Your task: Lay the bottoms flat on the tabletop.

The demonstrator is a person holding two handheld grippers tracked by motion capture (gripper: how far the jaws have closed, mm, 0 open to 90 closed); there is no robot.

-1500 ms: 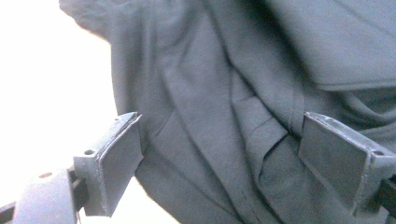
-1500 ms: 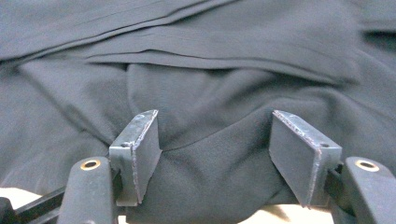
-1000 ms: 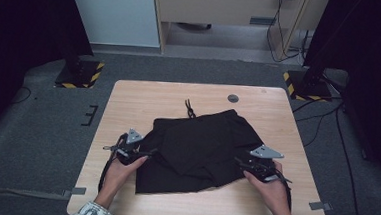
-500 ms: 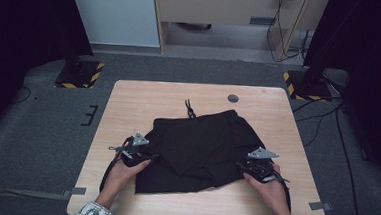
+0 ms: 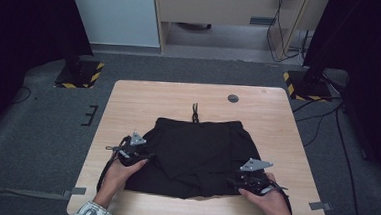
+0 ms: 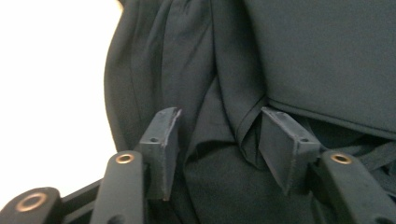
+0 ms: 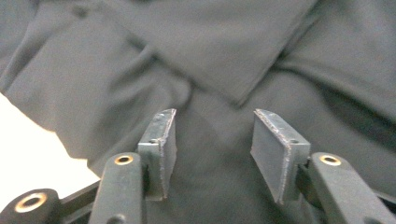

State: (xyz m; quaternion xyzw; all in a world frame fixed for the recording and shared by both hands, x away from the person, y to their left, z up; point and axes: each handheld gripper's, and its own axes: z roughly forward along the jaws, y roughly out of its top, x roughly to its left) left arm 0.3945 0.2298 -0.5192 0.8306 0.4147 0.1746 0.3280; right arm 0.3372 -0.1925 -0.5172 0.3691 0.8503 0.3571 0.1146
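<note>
black soft fabric shorts (image 5: pixel 200 155) | limp, light, to be pinched at side folds | left gripper (image 6: pixel 217 140) half-closed around fold, jaws closing | right gripper (image 7: pixel 212 144) parted, empty

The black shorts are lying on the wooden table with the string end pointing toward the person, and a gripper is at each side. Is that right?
Not quite. In the high view the black shorts lie on the wooden table, but the string points away from the person. The left gripper and right gripper are at each side, as you said.

Light wooden table (image 5: pixel 144 97), black shorts (image 5: pixel 200 153) spread flat on it
</note>
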